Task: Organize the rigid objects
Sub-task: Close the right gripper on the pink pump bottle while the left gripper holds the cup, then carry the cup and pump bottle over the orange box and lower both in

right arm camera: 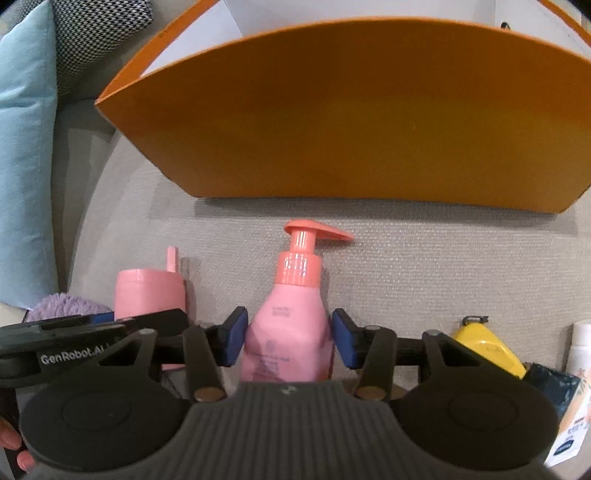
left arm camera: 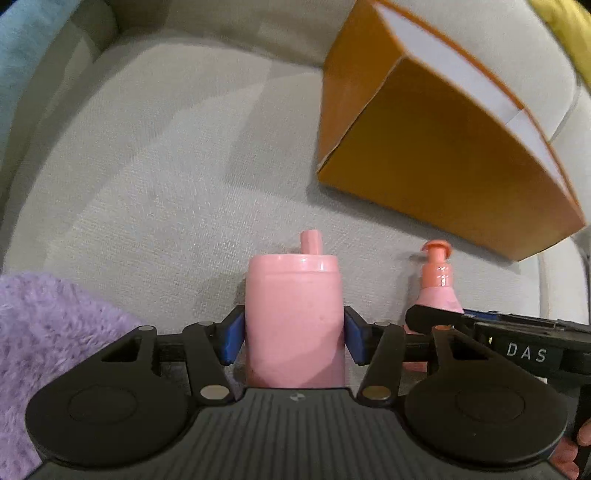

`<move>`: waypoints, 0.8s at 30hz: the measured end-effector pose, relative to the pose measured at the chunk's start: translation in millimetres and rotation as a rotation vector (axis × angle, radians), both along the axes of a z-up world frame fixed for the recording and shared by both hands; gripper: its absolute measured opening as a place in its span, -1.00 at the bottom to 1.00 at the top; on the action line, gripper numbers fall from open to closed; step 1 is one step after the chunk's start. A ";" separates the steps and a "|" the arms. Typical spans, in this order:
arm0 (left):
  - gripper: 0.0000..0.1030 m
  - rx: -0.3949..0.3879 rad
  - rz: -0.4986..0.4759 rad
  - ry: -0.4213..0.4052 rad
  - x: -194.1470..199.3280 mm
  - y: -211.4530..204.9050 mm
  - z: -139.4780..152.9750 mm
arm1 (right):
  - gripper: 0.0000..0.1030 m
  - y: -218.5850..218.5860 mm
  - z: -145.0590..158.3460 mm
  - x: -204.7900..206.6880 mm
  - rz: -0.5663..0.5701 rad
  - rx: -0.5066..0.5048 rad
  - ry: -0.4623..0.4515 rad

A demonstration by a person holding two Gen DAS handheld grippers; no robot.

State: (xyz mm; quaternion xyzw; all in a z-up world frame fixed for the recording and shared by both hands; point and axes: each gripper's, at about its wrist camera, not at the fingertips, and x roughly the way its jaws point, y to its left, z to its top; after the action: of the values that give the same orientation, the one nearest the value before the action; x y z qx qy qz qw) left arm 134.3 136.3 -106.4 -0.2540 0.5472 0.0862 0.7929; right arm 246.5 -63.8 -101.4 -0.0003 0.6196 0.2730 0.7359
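I am looking at a home living room, on a sofa: grey woven seat cushion (right arm camera: 406, 258) filling centre frame, a light blue pillow (right arm camera: 26, 166) lying at left, a houndstooth cushion (right arm camera: 99, 29) sitting upper left. A purple fluffy throw (left arm camera: 55, 332) is showing lower left in the left wrist view.
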 end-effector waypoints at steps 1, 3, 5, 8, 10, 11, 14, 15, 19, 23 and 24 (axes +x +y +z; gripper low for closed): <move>0.20 0.002 0.003 -0.016 -3.0 -1.0 4.7 | -0.01 1.4 1.7 -1.2 0.003 0.013 -0.009; 0.20 0.005 -0.001 -0.047 -8.9 -2.8 16.0 | -0.01 -2.9 12.7 -7.2 -0.002 0.040 -0.033; 0.20 -0.002 -0.004 -0.084 -14.1 -7.1 30.1 | -0.01 -7.7 25.6 -13.4 -0.005 0.060 -0.060; 0.20 -0.009 -0.027 -0.149 -18.8 -14.8 55.0 | -0.01 -16.7 51.3 -20.6 -0.010 0.096 -0.110; 0.20 -0.004 -0.048 -0.199 -19.5 -18.6 75.6 | -0.01 -24.2 72.5 -22.4 -0.015 0.119 -0.153; 0.20 0.000 -0.058 -0.224 -19.6 -20.2 86.2 | -0.01 -27.7 83.2 -22.7 -0.016 0.130 -0.175; 0.20 0.006 -0.106 -0.299 -9.0 -21.7 123.2 | -0.01 -38.5 115.0 -18.4 -0.020 0.167 -0.239; 0.20 0.009 -0.125 -0.319 -3.5 -23.9 134.5 | -0.01 -42.1 125.3 -14.2 -0.017 0.175 -0.255; 0.20 0.018 -0.198 -0.381 42.5 -29.3 166.4 | -0.01 -53.4 155.1 18.2 -0.015 0.186 -0.307; 0.20 -0.018 -0.244 -0.363 105.9 -35.4 166.1 | -0.01 -53.1 160.1 69.7 -0.008 0.166 -0.303; 0.20 -0.024 -0.247 -0.348 123.5 -40.3 156.4 | -0.01 -51.5 154.4 85.3 -0.009 0.156 -0.285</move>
State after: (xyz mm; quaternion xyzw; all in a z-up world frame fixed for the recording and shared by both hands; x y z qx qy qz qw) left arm 257.8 96.0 50.1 -0.2053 0.4299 -0.0635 0.8770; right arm 331.7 -115.3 53.0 0.0207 0.4859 0.3140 0.8154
